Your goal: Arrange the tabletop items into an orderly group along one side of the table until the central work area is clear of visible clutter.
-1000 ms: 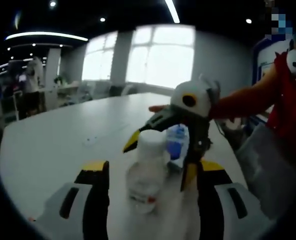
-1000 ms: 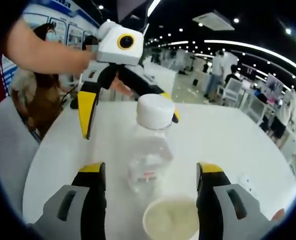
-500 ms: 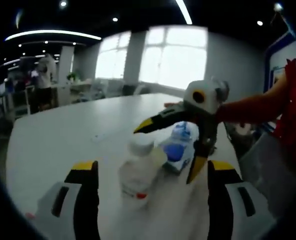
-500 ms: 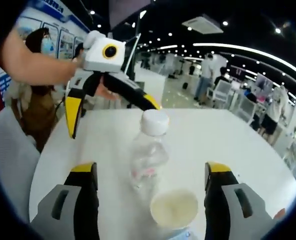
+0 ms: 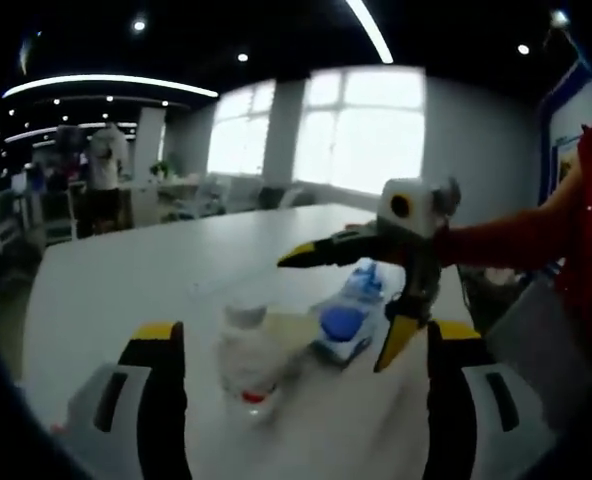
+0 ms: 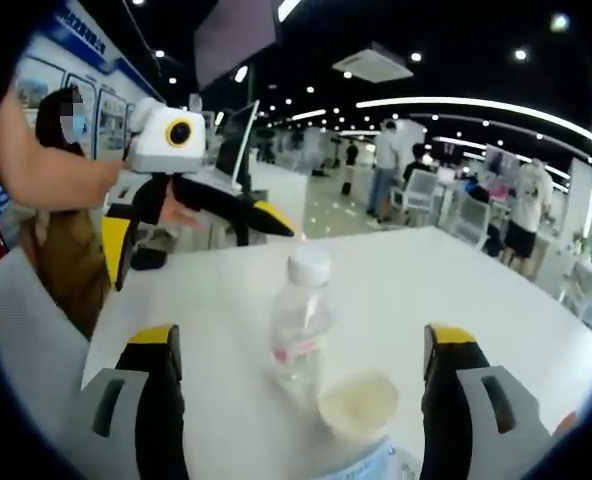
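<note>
clear plastic water bottle with a white cap (image 6: 302, 320) is stood upright on the white tabletop (image 6: 496, 290), with a small cream-coloured bowl (image 6: 357, 404) just beside it, nearer the right gripper (image 6: 301, 350). a blue-and-white packet (image 5: 344, 322) is laid flat near the bottle, towards the tabletop's edge by the person. both the right gripper and the left gripper (image 5: 301, 345) are held wide apart, nothing clamped.

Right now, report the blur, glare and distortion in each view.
Left gripper view: soft overall, the clear bottle smeared, the windows blown out white. Right gripper view: sharper, the bottle and cup readable; fisheye bends the ceiling light strip.
</note>
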`<state>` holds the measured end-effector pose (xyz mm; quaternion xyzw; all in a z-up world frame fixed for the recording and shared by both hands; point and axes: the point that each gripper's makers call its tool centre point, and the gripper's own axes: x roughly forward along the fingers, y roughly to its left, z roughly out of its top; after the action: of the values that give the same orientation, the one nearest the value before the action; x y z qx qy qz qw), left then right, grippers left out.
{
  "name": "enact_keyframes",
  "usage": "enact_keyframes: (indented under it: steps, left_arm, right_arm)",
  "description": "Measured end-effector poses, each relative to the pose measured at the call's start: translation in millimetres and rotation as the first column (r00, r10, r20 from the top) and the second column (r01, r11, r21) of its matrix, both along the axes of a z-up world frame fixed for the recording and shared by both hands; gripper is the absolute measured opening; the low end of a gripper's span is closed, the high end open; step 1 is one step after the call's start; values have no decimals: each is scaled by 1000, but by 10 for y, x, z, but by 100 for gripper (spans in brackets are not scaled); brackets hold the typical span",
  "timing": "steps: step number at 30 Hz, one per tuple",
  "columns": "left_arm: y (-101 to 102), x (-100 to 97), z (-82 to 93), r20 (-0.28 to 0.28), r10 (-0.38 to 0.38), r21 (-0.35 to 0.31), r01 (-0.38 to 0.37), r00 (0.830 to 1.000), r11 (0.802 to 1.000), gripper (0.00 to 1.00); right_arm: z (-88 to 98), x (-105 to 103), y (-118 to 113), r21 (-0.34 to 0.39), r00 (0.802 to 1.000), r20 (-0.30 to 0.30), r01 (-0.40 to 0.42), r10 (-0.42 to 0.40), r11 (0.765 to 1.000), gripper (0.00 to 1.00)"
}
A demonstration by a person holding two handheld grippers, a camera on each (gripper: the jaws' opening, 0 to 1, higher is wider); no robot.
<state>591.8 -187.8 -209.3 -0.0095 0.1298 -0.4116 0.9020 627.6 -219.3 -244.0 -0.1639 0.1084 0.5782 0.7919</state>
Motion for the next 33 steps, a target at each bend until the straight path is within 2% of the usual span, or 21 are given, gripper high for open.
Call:
enact_keyframes:
  steps: [12,15,19,23,29,33]
  left_arm:
    - [-237,-346,327,64,20,-50,-17,998,999,97]
    - [-353,-480,325,77,-5,-18,6,997,1000,97]
    - [-448,-602,297,87,-20,22,18,996,1000,97]
    - [-559,-756,310,87,-21,6,21,996,1000,97]
    - [-754,-1012,264,74,-46,-8,46,996,999,97]
    - [-915,-1208,223,75,-64,2,64,995,998,97]
  right_arm:
    - [283,-325,-293,46,998,43,47,-49,998,99]
    - [336,-438,-366,45,996,71,50,-53,998,99]
    - [336,-596,-452,45,996,76,45,-49,998,99]
    - [338,-734,-605,35,994,89,67,-70,997,99]
    - [457,-997,-841,74,989,95,104,-110,992,99]
    - [451,-1163,-1015,79,986,96,132,-139,988,99]
